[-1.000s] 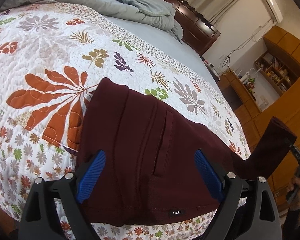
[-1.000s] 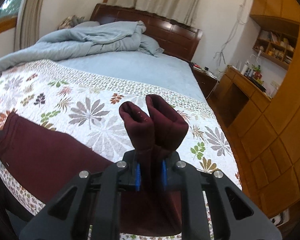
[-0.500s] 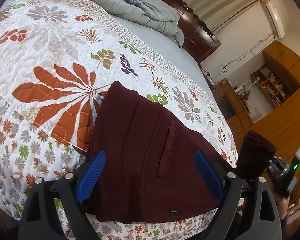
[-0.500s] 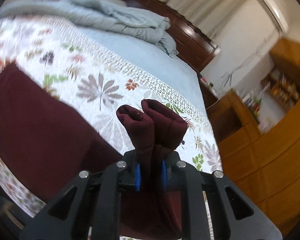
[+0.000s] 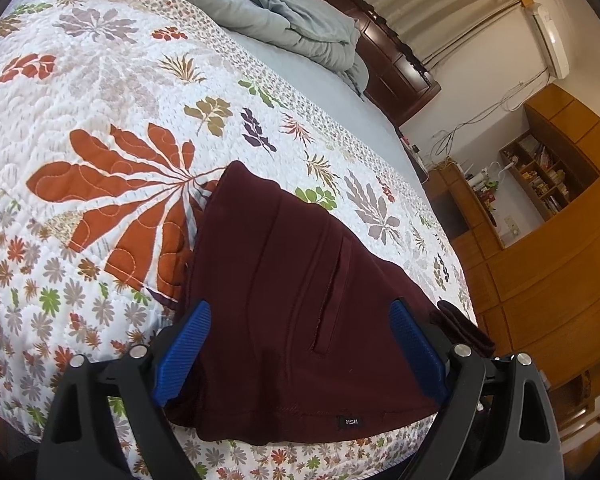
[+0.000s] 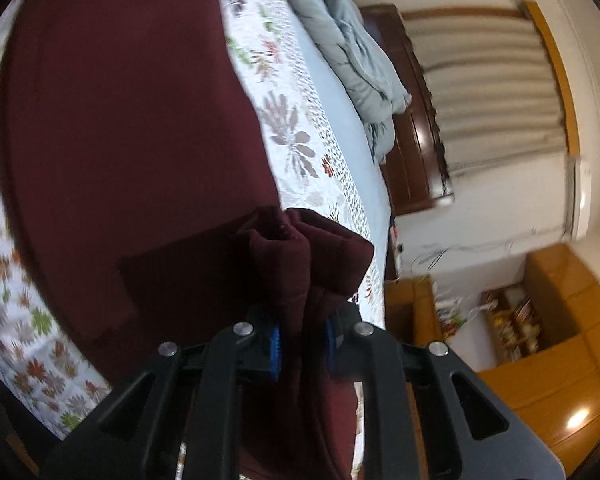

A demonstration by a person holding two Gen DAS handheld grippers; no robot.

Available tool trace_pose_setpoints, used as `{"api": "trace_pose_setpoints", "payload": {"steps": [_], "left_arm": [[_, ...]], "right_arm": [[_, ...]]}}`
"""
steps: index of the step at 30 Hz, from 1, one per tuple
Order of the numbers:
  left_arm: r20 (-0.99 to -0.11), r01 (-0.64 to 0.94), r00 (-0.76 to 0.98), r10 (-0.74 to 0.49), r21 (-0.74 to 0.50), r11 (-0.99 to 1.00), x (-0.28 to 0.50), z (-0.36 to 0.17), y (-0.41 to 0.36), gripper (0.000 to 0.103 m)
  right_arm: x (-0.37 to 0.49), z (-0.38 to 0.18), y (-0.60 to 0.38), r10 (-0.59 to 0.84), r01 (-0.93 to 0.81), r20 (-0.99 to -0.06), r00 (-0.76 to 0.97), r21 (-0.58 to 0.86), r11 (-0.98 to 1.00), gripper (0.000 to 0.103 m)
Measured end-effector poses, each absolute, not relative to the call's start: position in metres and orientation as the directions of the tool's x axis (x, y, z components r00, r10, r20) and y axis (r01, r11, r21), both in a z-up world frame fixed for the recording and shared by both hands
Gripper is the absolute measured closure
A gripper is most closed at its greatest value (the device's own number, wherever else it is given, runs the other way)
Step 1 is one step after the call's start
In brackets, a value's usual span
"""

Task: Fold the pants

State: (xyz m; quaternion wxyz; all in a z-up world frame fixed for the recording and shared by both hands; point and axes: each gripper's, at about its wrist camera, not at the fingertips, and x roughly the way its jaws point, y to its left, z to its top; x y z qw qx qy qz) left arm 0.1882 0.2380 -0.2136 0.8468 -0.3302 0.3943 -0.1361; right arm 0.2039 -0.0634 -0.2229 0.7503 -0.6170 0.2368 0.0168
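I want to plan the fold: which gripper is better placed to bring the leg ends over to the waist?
Probably right: the right gripper is shut on the cuffs of the pants. The left gripper is open near the waistband.

Bedroom: curtains (image 5: 432, 4), wooden cabinets (image 5: 540, 264)

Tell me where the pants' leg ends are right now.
Right wrist view: the leg ends are bunched in the shut right gripper, above the floral quilt's edge.
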Motion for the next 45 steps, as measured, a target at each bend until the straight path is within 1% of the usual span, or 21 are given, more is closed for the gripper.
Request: {"api": "trace_pose_setpoints", "payload": {"steps": [3,9,12,14,15,16,18,20,22,23,28,29,30,31,33,35,37,38,41,43,45], "left_arm": [[-0.584,-0.031,0.650,-0.487,-0.660,0.750,0.189,-0.214,0.235,0.012],[-0.596,-0.034,0.644,-0.480,-0.649,0.760,0.190,-0.215,0.233,0.012],[-0.601,-0.037,0.641,-0.477,-0.645,0.763,0.191,-0.216,0.233,0.012],[-0.606,-0.036,0.639,-0.473,-0.639,0.769,0.193,-0.216,0.231,0.012],[-0.607,-0.036,0.640,-0.472,-0.637,0.770,0.193,-0.216,0.231,0.012],[-0.608,-0.037,0.640,-0.470,-0.635,0.771,0.193,-0.216,0.230,0.012],[-0.610,-0.038,0.642,-0.464,-0.630,0.776,0.193,-0.215,0.229,0.012],[-0.613,-0.038,0.644,-0.458,-0.623,0.781,0.193,-0.214,0.228,0.012],[-0.613,-0.036,0.647,-0.454,-0.619,0.785,0.192,-0.213,0.227,0.012],[-0.614,-0.036,0.647,-0.452,-0.616,0.787,0.192,-0.213,0.226,0.012],[-0.629,-0.038,0.640,-0.441,-0.599,0.800,0.193,-0.212,0.220,0.012],[-0.632,-0.040,0.640,-0.438,-0.596,0.802,0.193,-0.212,0.220,0.012],[-0.633,-0.041,0.639,-0.437,-0.595,0.803,0.192,-0.212,0.220,0.012],[-0.635,-0.044,0.641,-0.432,-0.593,0.804,0.192,-0.212,0.221,0.012],[-0.628,-0.044,0.654,-0.422,-0.588,0.807,0.188,-0.206,0.221,0.012],[-0.628,-0.028,0.668,-0.399,-0.557,0.830,0.183,-0.192,0.211,0.012],[-0.604,0.027,0.687,-0.404,-0.535,0.845,0.176,-0.173,0.193,0.012],[-0.577,0.077,0.696,-0.428,-0.531,0.844,0.171,-0.159,0.176,0.012],[-0.494,0.194,0.666,-0.559,-0.609,0.769,0.167,-0.140,0.127,0.012],[-0.435,0.284,0.561,-0.704,-0.698,0.657,0.173,-0.142,0.075,0.012],[-0.406,0.350,0.445,-0.799,-0.742,0.572,0.179,-0.151,0.020,0.012]], "right_arm": [[0.199,-0.237,-0.066,-0.260,-0.317,-0.360,0.896,-0.929,0.192,0.087],[0.194,-0.253,-0.073,-0.248,-0.345,-0.380,0.891,-0.922,0.174,0.087],[0.193,-0.250,-0.076,-0.234,-0.357,-0.397,0.887,-0.913,0.198,0.081],[0.188,-0.245,-0.074,-0.209,-0.377,-0.418,0.884,-0.902,0.210,0.066],[0.183,-0.240,-0.073,-0.188,-0.382,-0.422,0.887,-0.899,0.216,0.051],[0.177,-0.234,-0.071,-0.166,-0.384,-0.425,0.890,-0.894,0.229,0.046],[0.166,-0.212,-0.071,-0.120,-0.416,-0.465,0.877,-0.860,0.295,0.043],[0.160,-0.186,-0.075,-0.072,-0.465,-0.537,0.840,-0.783,0.412,0.043],[0.170,-0.157,-0.092,-0.022,-0.502,-0.635,0.772,-0.630,0.593,0.043],[0.176,-0.152,-0.097,-0.013,-0.504,-0.661,0.751,-0.585,0.635,0.043],[0.209,-0.164,-0.098,0.023,-0.562,-0.756,0.655,-0.466,0.684,0.046],[0.217,-0.174,-0.098,0.008,-0.572,-0.782,0.623,-0.448,0.687,0.048],[0.223,-0.185,-0.097,0.004,-0.591,-0.817,0.577,-0.414,0.693,0.063],[0.228,-0.191,-0.098,0.016,-0.609,-0.848,0.530,-0.368,0.702,0.064],[0.224,-0.191,-0.098,0.031,-0.618,-0.846,0.533,-0.364,0.697,0.063],[0.222,-0.172,-0.110,0.102,-0.617,-0.848,0.520,-0.291,0.731,0.064],[0.215,-0.147,-0.136,0.167,-0.575,-0.826,0.538,-0.214,0.790,0.053],[0.214,-0.134,-0.153,0.176,-0.535,-0.808,0.563,-0.193,0.823,0.053],[0.226,-0.100,-0.243,0.177,-0.314,-0.773,0.609,-0.030,0.949,0.053],[0.227,-0.101,-0.294,0.196,-0.182,-0.780,0.594,0.106,0.978,0.057],[0.221,-0.112,-0.335,0.251,-0.093,-0.776,0.579,0.243,0.966,0.059]]}}
